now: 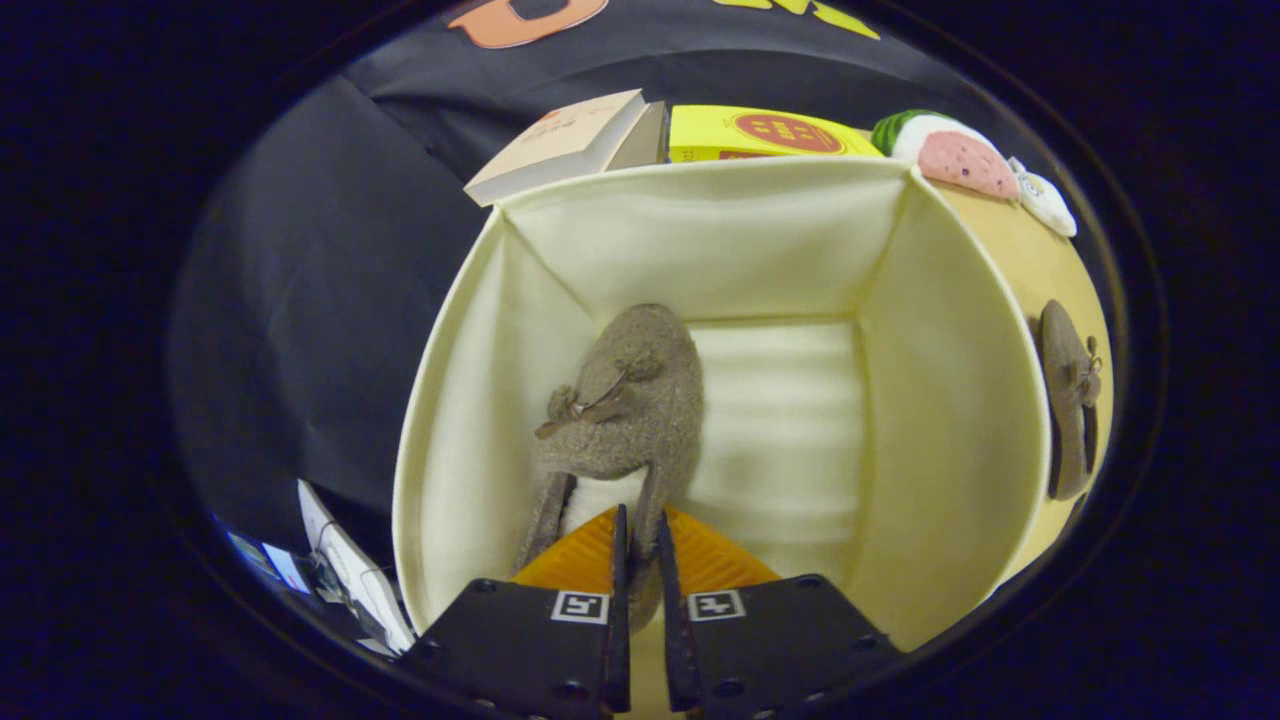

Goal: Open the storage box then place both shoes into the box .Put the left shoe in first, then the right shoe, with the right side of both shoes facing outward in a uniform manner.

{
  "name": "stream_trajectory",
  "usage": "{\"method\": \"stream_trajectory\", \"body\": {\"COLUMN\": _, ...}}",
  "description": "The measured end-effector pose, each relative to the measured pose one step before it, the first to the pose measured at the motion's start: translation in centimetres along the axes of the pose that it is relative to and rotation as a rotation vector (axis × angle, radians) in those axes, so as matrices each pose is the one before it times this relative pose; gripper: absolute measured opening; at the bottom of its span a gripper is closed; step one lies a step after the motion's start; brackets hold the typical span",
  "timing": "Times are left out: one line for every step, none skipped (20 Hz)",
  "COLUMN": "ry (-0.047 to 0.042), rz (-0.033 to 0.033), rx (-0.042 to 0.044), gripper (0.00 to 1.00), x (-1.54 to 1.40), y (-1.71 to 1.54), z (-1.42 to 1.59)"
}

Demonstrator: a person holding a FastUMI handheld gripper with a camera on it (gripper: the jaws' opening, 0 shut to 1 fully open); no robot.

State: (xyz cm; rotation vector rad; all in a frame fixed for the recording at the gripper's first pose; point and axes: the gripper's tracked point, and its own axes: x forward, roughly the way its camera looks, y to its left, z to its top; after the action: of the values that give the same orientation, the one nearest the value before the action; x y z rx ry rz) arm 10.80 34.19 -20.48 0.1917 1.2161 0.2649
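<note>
A fuzzy grey-brown shoe (630, 400) with a small bow on top stands inside the open cream fabric storage box (960, 420), against its left wall, toe pointing far. The gripper (640, 570) has its jaws clenched on the shoe's heel rim. A second matching shoe (1068, 410) lies on the table right of the box. Beyond the box are a book (560, 140), a yellow packet (760, 135) whose red label is unreadable, and a plush toy (955, 155).

A pale book (560, 145), yellow box (760, 135) and plush toy (950, 155) lie behind.
</note>
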Motion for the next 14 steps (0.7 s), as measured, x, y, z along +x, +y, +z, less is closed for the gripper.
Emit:
{"method": "stream_trajectory", "body": {"ry": 0.00486, "rz": 0.01397, "rx": -0.00547, "gripper": 0.21, "x": 0.061, "y": -0.126, "z": -0.16}}
{"method": "stream_trajectory", "body": {"ry": 0.00081, "rz": 0.0083, "rx": -0.00907, "gripper": 0.25, "x": -0.29, "y": -0.19, "z": -0.014}}
{"method": "stream_trajectory", "body": {"ry": -0.00164, "rz": 0.00806, "rx": -0.01102, "gripper": 0.33, "x": -0.519, "y": -0.055, "z": -0.134}}
{"method": "stream_trajectory", "body": {"ry": -0.0103, "rz": 0.00528, "rx": -0.00828, "gripper": 0.33, "x": -0.629, "y": -0.087, "z": 0.073}}
{"method": "stream_trajectory", "body": {"ry": -0.01011, "rz": 0.00478, "rx": -0.00673, "gripper": 0.38, "x": -0.832, "y": 0.077, "z": 0.016}}
{"method": "stream_trajectory", "body": {"ry": -0.00722, "rz": 0.00264, "rx": -0.00902, "gripper": 0.4, "x": -0.938, "y": -0.063, "z": 0.044}}
{"method": "stream_trajectory", "body": {"ry": -0.01223, "rz": 0.0051, "rx": -0.0115, "gripper": 0.4, "x": -0.893, "y": 0.076, "z": 0.111}}
{"method": "stream_trajectory", "body": {"ry": -0.01754, "rz": 0.00439, "rx": -0.01272, "gripper": 0.4, "x": -1.087, "y": 0.042, "z": 0.274}}
{"method": "stream_trajectory", "body": {"ry": -0.01902, "rz": 0.00591, "rx": -0.01411, "gripper": 0.4, "x": -1.218, "y": 0.102, "z": 0.26}}
{"method": "stream_trajectory", "body": {"ry": -0.01852, "rz": 0.0053, "rx": -0.0135, "gripper": 0.4, "x": -1.212, "y": -0.013, "z": 0.215}}
{"method": "stream_trajectory", "body": {"ry": -0.01554, "rz": 0.00818, "rx": -0.00722, "gripper": 0.39, "x": -0.986, "y": 0.036, "z": 0.166}}
{"method": "stream_trajectory", "body": {"ry": -0.01612, "rz": 0.01008, "rx": -0.00947, "gripper": 0.4, "x": -1.315, "y": 0.081, "z": 0.087}}
{"method": "stream_trajectory", "body": {"ry": -0.0155, "rz": 0.00438, "rx": -0.01118, "gripper": 0.45, "x": -1.438, "y": -0.226, "z": 0.359}}
{"method": "stream_trajectory", "body": {"ry": -0.01334, "rz": -0.00887, "rx": -0.01359, "gripper": 0.45, "x": -0.997, "y": -0.48, "z": 0.226}}
